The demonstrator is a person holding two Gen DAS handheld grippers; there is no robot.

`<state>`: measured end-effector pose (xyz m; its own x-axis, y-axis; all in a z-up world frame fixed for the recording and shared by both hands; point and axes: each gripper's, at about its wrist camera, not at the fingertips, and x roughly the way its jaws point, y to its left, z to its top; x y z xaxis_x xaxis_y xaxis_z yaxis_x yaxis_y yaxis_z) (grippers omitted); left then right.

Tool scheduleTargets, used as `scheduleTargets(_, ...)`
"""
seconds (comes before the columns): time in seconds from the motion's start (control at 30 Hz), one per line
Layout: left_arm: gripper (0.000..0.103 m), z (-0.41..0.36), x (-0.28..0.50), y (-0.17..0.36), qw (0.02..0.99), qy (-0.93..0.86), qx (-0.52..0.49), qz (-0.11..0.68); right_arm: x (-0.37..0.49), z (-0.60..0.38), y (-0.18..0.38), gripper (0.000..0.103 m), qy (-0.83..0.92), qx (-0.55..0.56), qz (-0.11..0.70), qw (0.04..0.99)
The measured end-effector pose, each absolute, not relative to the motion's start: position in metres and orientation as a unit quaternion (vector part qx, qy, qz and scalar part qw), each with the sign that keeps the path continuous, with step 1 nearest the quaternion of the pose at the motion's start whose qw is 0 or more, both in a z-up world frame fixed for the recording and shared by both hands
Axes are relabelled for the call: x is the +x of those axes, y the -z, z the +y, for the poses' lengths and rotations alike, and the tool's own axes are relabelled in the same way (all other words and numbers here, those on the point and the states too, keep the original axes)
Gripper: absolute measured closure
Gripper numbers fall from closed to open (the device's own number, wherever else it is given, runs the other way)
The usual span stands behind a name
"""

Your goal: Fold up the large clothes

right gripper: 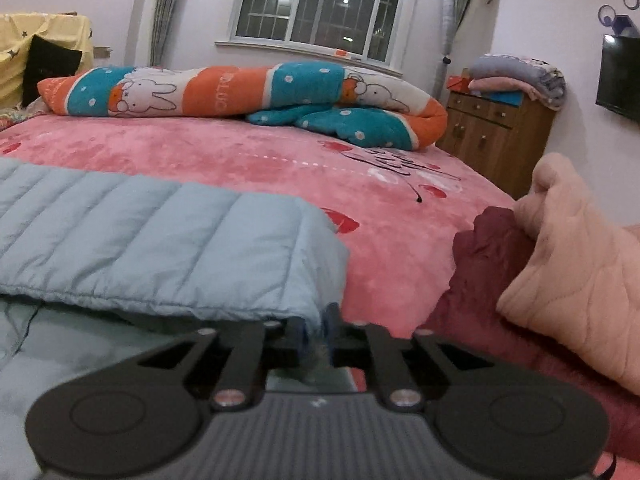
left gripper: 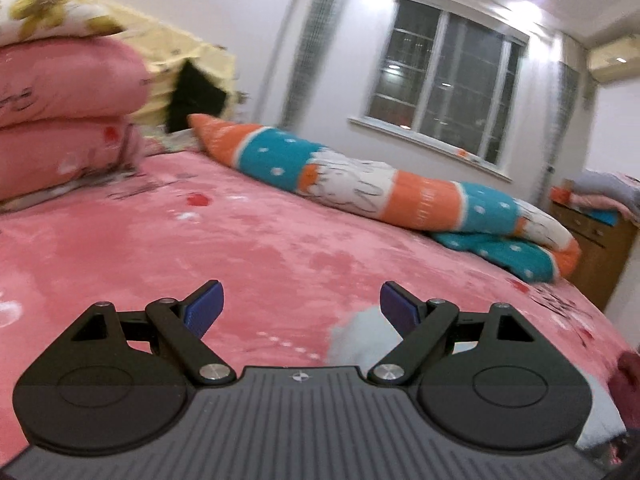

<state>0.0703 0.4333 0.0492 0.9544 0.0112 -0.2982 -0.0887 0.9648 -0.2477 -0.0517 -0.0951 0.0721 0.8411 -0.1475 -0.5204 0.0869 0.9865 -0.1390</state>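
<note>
The pink plush bed cover [right gripper: 248,156] fills the middle of both views and serves as your folding surface, with the rolled rabbit-print blanket [right gripper: 240,92] pushed to its far edge, out of the way. Your light blue quilted jacket [right gripper: 140,248] lies lower left in the right wrist view, one layer doubled over. Your right gripper [right gripper: 314,336] stands narrow with the jacket's corner between its pads, while your left gripper [left gripper: 302,310] gapes wide and empty over the cover.

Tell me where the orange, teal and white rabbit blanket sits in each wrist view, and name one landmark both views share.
Left wrist view: the rabbit blanket runs diagonally from centre left down to the right edge, along the far side of the pink bed.
Right wrist view: the rabbit blanket lies across the upper middle, beneath the window.
Shared landmark: the barred window.
</note>
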Motion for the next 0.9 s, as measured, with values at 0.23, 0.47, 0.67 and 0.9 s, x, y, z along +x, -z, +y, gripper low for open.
scheduleTargets(0.23, 0.000, 0.418, 0.076, -0.043, 0.981, 0.050, -0.111, 0.148, -0.071, -0.110, -0.090, 0.036, 0.063, -0.020, 0.246, 0.967)
scheduleTargets(0.47, 0.000, 0.402, 0.085, -0.032, 0.977, 0.089, -0.091, 0.171, -0.076, -0.129, -0.107, 0.020, 0.056, 0.056, 0.218, 0.973)
scheduleTargets(0.67, 0.000, 0.396, 0.087, -0.030, 0.976, 0.103, -0.072, 0.177, -0.066, -0.144, -0.096, 0.020, 0.126, 0.022, 0.231, 0.964)
scheduleTargets(0.9, 0.000, 0.391, 0.086, -0.029, 0.974, 0.128, -0.062, 0.178, -0.071, -0.154, -0.112, 0.017, 0.079, 0.091, 0.176, 0.977)
